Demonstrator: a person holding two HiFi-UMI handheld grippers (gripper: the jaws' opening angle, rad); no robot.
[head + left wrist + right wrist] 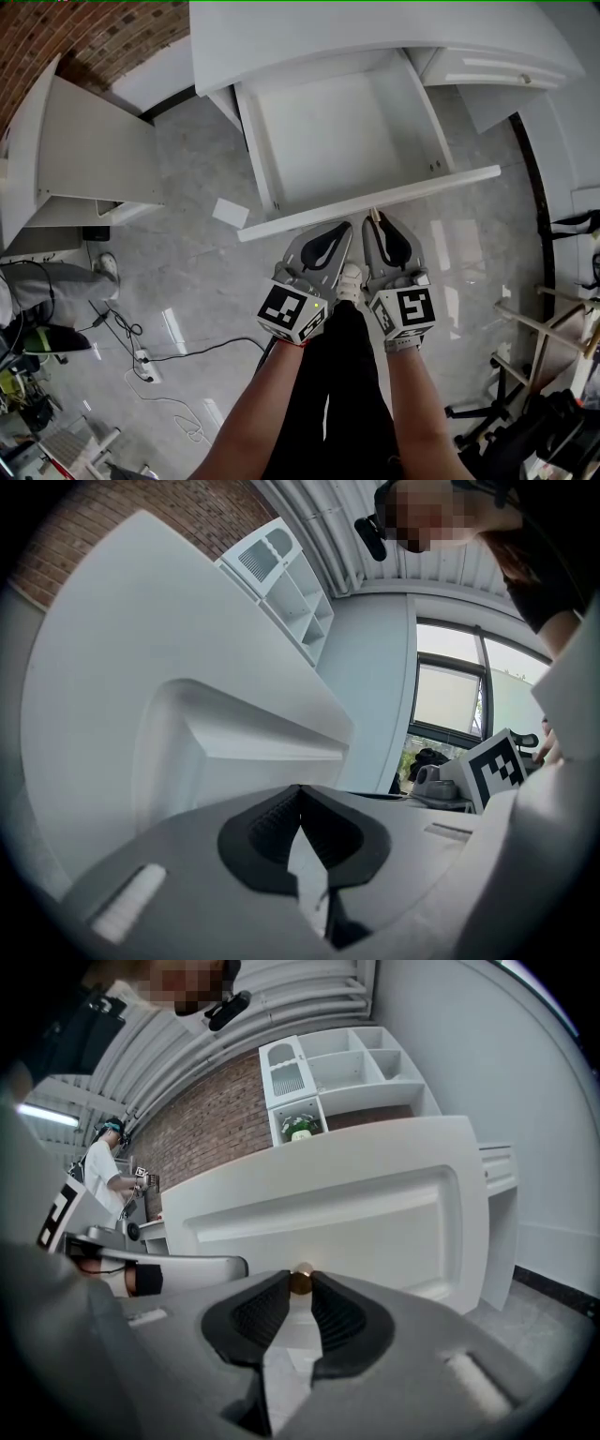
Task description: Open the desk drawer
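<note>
One knob [300, 1280], seen in right gripper view, pinched by right hand-held gripper [301, 1287]; left hand-held gripper [300, 792] closed.

A lab dressed as an office; red brick wall [211, 1115] and white cubby shelf [347, 1068] rise beyond the right claw [300, 1283]. Left of the left claw [339, 228], black cables [206, 349] cross glossy grey floor [187, 234].

Looks smooth and matt white across the drawer [337, 131]; gleams like polished brass at the knob [301, 1282]; shines glossy grey, stone-like, over the floor [187, 281]; shows rough red brick on the wall [112, 33].
</note>
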